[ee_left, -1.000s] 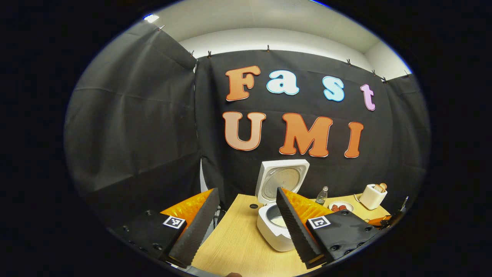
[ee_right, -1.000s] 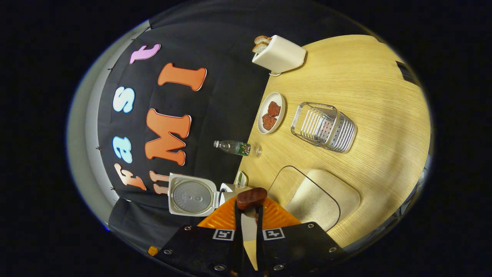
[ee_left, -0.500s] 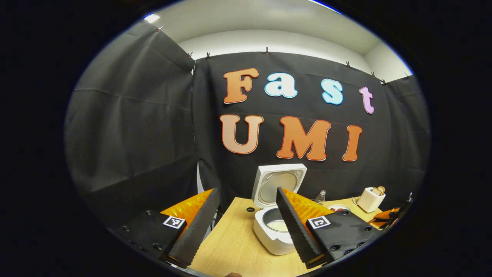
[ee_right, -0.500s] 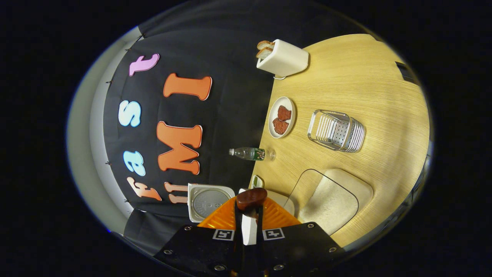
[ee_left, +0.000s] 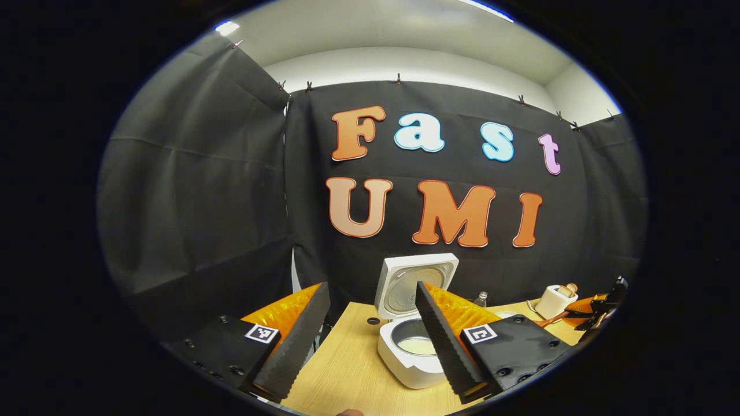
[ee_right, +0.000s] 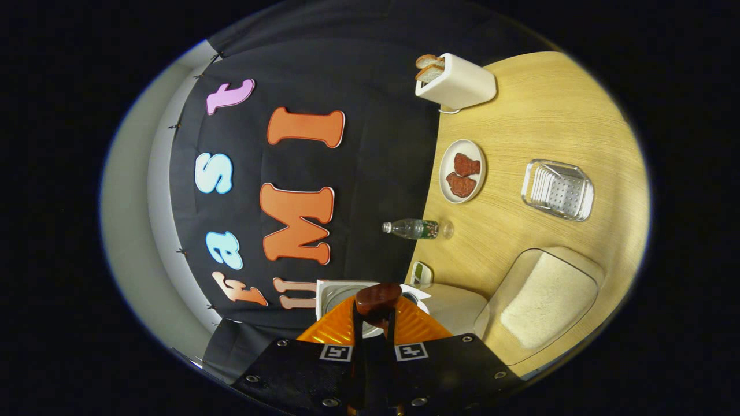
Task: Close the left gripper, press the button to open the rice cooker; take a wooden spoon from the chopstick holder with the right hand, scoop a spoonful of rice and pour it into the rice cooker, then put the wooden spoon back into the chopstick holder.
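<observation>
We see left hand-held gripper [ee_left: 370, 329] spread wide, empty; rice cooker [ee_left: 411, 346] just ahead on worktop [ee_left: 352, 370], lid up, rice in pot. Right hand-held gripper [ee_right: 374, 323] pinches wooden spoon [ee_right: 378, 297] over open cooker; chopstick holder [ee_right: 558, 189] well ahead to its right, rice tray [ee_right: 546, 292] nearer.

The wooden desk [ee_right: 549, 127] holds a rice cooker [ee_left: 407, 352], toaster [ee_right: 459, 84], plate [ee_right: 462, 171], bottle [ee_right: 413, 229], metal holder [ee_right: 558, 189] and rice tray [ee_right: 546, 297].
</observation>
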Motion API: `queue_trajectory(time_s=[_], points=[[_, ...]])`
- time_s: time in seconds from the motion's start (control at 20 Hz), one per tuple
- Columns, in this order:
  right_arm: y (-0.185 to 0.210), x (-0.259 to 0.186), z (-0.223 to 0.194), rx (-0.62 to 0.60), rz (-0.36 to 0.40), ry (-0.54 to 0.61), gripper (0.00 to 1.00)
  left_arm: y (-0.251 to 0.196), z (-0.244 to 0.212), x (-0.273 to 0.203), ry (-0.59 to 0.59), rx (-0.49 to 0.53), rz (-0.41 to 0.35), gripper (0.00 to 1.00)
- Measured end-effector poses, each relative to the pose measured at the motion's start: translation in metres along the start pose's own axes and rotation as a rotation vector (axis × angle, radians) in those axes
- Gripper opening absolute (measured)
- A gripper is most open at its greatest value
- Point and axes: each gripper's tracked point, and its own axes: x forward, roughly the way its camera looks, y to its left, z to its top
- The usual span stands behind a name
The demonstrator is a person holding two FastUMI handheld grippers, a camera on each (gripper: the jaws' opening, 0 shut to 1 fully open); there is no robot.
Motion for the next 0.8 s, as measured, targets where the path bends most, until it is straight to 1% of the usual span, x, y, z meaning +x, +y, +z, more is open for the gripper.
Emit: queue_trajectory(time_s=[0.15,0.35,0.55,0.7,0.8], points=[[0.019,0.023,-0.007,-0.010,0.013,0.022,0.12,-0.003,-0.003,0.006,0.013,-0.004,-0.011,0.99],[0.049,0.055,-0.016,-0.056,0.033,0.040,0.12,-0.010,-0.007,0.011,0.019,-0.006,-0.023,0.99],[0.076,0.088,-0.021,-0.137,0.050,0.041,0.13,-0.007,-0.008,0.015,0.017,0.011,-0.034,0.99],[0.088,0.111,-0.027,-0.201,0.049,0.037,0.13,-0.009,-0.008,0.017,0.015,0.008,-0.048,0.99],[0.095,0.122,-0.029,-0.245,0.045,0.032,0.12,-0.006,-0.011,0.017,0.020,0.014,-0.043,0.99]])
